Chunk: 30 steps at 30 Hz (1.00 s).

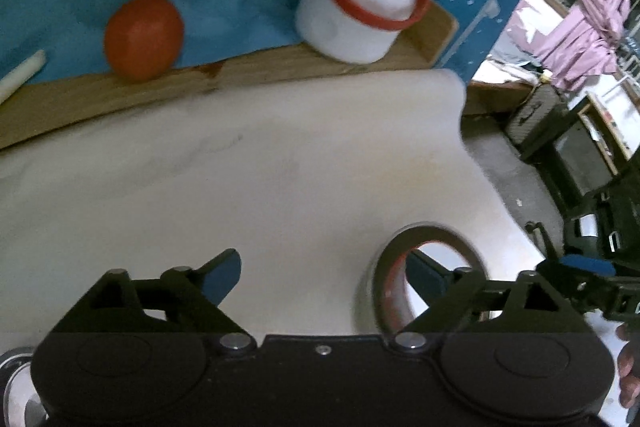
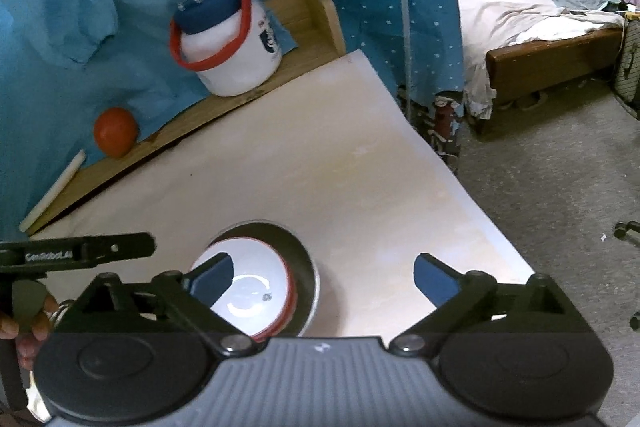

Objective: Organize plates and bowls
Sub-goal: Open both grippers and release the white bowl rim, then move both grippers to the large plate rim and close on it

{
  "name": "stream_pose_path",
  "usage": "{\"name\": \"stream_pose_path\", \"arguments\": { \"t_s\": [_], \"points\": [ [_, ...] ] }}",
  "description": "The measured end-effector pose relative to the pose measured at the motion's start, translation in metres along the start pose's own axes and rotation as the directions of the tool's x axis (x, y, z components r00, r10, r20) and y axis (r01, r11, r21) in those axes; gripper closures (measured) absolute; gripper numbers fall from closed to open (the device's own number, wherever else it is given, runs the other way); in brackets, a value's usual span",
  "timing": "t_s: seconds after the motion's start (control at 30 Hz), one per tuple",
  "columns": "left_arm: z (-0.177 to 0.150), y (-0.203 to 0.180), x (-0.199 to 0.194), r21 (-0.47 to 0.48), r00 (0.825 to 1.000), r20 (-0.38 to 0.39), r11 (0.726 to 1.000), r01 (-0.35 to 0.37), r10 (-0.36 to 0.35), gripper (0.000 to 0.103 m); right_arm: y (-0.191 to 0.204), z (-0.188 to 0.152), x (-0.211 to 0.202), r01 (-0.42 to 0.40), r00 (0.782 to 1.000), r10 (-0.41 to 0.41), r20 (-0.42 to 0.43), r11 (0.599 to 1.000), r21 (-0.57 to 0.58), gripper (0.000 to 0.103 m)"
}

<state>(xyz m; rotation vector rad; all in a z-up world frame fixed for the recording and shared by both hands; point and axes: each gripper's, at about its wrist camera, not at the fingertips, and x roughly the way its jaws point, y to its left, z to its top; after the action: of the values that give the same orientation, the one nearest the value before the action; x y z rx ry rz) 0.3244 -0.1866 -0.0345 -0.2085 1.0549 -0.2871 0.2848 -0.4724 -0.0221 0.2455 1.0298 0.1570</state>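
Note:
A white bowl [image 2: 256, 291] with a red rim sits nested in a grey metal dish [image 2: 310, 267] on the white tabletop [image 2: 360, 167]. My right gripper [image 2: 324, 277] is open above the table, with its left fingertip over the bowl and its right fingertip over bare table. In the left wrist view the same metal dish [image 1: 384, 267] and white bowl [image 1: 444, 253] lie at the lower right. My left gripper [image 1: 326, 275] is open, its right fingertip overlapping the dish opening, with nothing gripped. Each gripper shows at the edge of the other's view.
On a wooden ledge [image 2: 160, 139] at the back stand a white jar [image 2: 232, 43] with blue lid and red handle, an orange round fruit [image 2: 116, 133] and a white stick [image 2: 52, 191]. Blue cloth hangs behind. The table's right edge drops to the floor; a bed [image 2: 520, 27] is beyond.

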Motion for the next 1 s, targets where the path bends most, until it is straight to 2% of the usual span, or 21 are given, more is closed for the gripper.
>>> {"name": "stream_pose_path", "arguments": {
  "t_s": [0.23, 0.57, 1.0],
  "points": [
    [-0.010, 0.009, 0.011, 0.001, 0.998, -0.065, 1.000, -0.025, 0.025, 0.001, 0.000, -0.004, 0.016, 0.060, 0.997, -0.062, -0.050, 0.997, -0.044, 0.000],
    [-0.016, 0.008, 0.026, -0.002, 0.993, -0.120, 1.000, -0.020, 0.020, 0.001, -0.004, -0.005, 0.033, 0.082, 0.991, -0.089, -0.103, 0.994, -0.070, 0.000],
    [-0.014, -0.001, 0.045, 0.011, 0.985, -0.164, 0.999, -0.053, 0.054, 0.001, -0.011, -0.003, 0.050, 0.075, 0.987, -0.086, -0.138, 0.994, -0.083, 0.000]
  ]
}}
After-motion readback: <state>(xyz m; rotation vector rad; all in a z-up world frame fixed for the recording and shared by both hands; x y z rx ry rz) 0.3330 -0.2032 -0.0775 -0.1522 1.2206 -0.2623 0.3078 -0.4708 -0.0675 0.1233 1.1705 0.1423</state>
